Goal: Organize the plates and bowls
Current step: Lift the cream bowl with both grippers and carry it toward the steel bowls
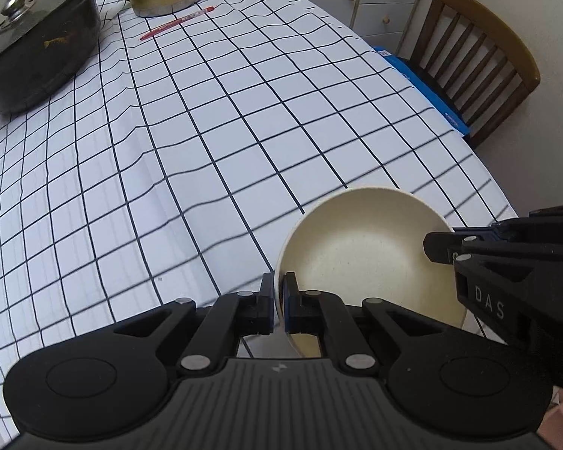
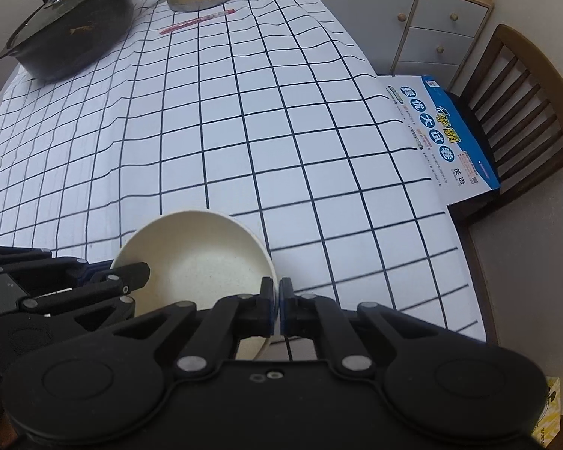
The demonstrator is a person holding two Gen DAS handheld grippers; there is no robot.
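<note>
Bowl (image 1: pixel 360 251) hangs above checked tablecloth (image 1: pixel 206 131), wooden chair (image 1: pixel 480 63) beyond.

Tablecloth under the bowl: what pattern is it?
White with a thin dark grid, on the tablecloth; clearest in the right wrist view, behind the cream bowl.

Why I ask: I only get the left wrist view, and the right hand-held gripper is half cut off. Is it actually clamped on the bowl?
Observer: Yes. The right wrist view shows the right hand-held gripper shut on the bowl rim, one finger inside, one outside.
Operator: What is that blue strip by the table's right edge?
Observer: A booklet with a printed cover, in front of the wooden chair.
Operator: Anything lower down?
Observer: A yellow box at the bottom right, off the table.
</note>
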